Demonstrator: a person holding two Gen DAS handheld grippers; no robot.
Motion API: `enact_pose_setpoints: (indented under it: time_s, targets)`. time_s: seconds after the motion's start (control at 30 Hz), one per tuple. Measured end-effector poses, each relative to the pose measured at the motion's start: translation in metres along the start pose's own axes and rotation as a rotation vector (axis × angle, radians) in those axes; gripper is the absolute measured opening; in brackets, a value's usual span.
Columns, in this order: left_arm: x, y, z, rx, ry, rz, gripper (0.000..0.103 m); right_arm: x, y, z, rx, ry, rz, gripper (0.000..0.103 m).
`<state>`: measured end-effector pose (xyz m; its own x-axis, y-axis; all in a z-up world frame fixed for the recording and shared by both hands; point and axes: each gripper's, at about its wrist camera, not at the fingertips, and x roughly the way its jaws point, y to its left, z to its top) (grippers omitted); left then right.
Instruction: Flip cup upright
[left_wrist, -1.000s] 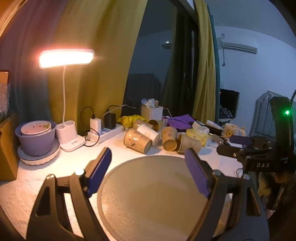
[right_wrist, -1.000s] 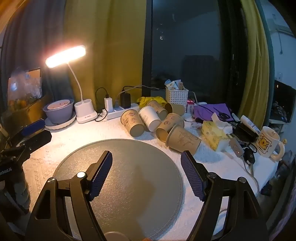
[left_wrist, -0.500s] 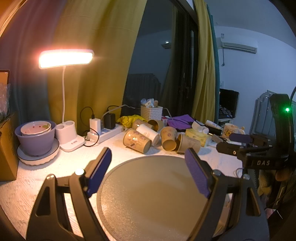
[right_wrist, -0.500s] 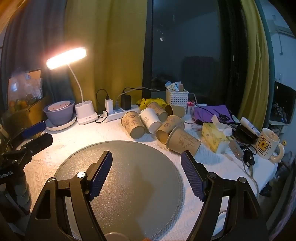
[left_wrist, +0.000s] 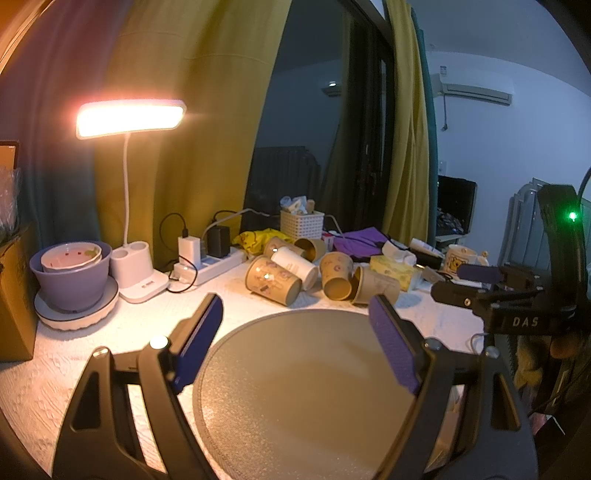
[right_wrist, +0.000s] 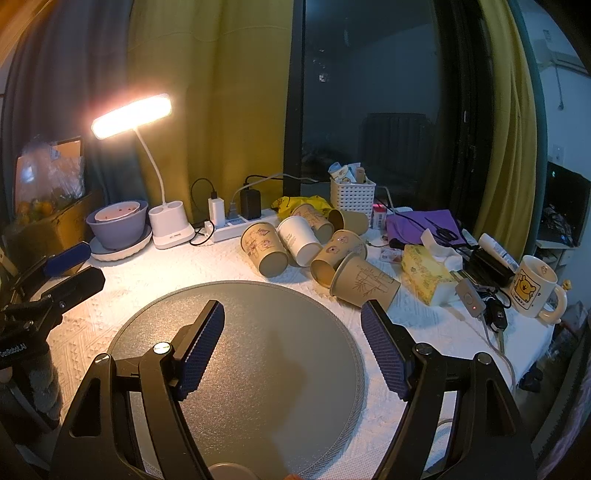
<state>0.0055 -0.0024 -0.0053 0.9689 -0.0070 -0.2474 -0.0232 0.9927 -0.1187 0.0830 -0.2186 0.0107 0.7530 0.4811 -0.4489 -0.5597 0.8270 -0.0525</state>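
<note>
Several paper cups lie on their sides in a pile behind a round grey mat (right_wrist: 236, 354). The nearest is a brown cup with a bamboo drawing (right_wrist: 364, 280), also in the left wrist view (left_wrist: 375, 286). Beside it lie another brown cup (right_wrist: 337, 253), a white cup (right_wrist: 299, 240) and a brown cup (right_wrist: 264, 249) farthest left, which also shows in the left wrist view (left_wrist: 273, 280). My left gripper (left_wrist: 295, 347) is open and empty above the mat's near left part. My right gripper (right_wrist: 291, 345) is open and empty above the mat.
A lit desk lamp (right_wrist: 162, 218), a purple bowl on a plate (right_wrist: 118, 225), a power strip (right_wrist: 236, 225) and a white basket (right_wrist: 352, 197) stand along the back. A tissue pack (right_wrist: 428, 273), a remote and a bear mug (right_wrist: 533, 288) sit right. A cardboard box (left_wrist: 14, 295) stands left.
Both grippers have drifted only slightly; the scene sits a little lower and closer in the right wrist view. Both stay open. The cups have not moved.
</note>
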Motion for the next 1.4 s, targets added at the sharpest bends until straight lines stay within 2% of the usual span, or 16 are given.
enact_pose_setpoints:
  time_s: [1.4]
  targets:
    - [-0.0008,-0.0012,0.0008,0.004,-0.001,0.001,0.082,0.0004,-0.0006,0.0005,0.002,-0.002,-0.001,0.079]
